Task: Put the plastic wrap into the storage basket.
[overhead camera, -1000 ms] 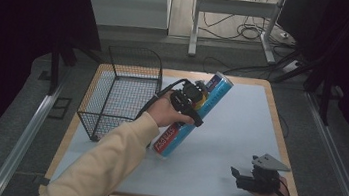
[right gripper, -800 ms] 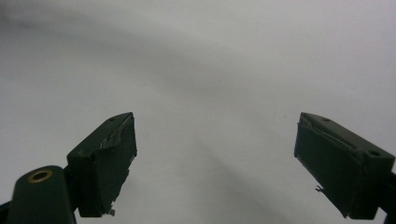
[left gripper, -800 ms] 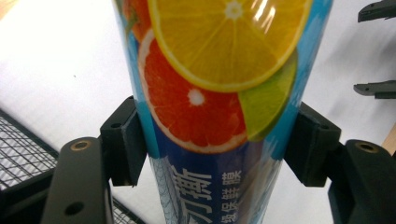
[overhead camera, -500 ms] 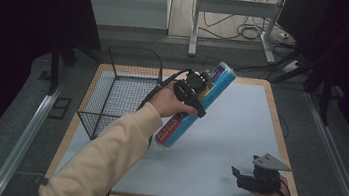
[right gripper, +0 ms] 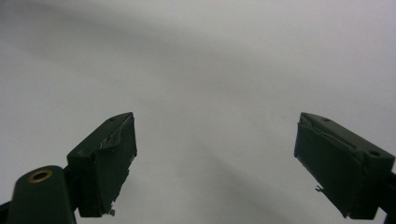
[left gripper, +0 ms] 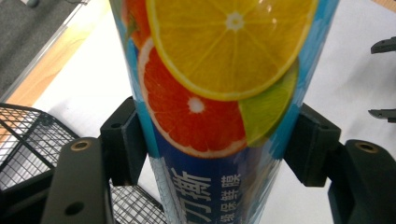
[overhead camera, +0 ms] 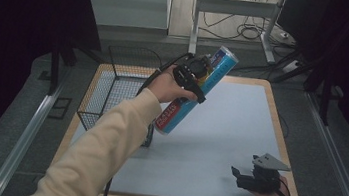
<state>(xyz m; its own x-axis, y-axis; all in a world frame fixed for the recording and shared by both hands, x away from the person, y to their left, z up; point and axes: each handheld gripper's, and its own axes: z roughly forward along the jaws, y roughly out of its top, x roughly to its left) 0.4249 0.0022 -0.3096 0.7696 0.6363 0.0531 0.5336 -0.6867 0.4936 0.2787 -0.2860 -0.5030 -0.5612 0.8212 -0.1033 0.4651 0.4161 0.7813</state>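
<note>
A: Near right corner of the worktop (overhead camera: pixel 240 116): right gripper (overhead camera: pixel 239 175) resting low on the grey surface, fingers (right gripper: pixel 105 158) spread wide, nothing between them. Parked out of the way, probably to leave the middle free.

B: And toward the centre?

A: Bare grey surface; no obstacle between the near edge and the load.

B: Load and grasp?

A: Left gripper (overhead camera: pixel 200 73) pinching a long tube (overhead camera: pixel 192 97) printed with citrus slices; fingers (left gripper: pixel 122 140) pressed on opposite sides of the barrel, seen clearly in the left gripper view. Tube lifted clear of the worktop and tilted, lower end toward the left side, upper end past the far edge. Grip placed above the midpoint, likely so the lower end can swing freely.

B: Destination?

A: Judged to be the wire basket (overhead camera: pixel 112 95) standing on the far left corner, just beside the tube's lower end. Open top, nothing visible inside.

B: Hazards?

A: Basket rim and front wire wall nearest the tube's lower end; a long tube held at a slant could catch there. Trailing cable near the forearm also close to the basket. Beyond the far edge: floor, cables, stand legs, well apart from the work.
</note>
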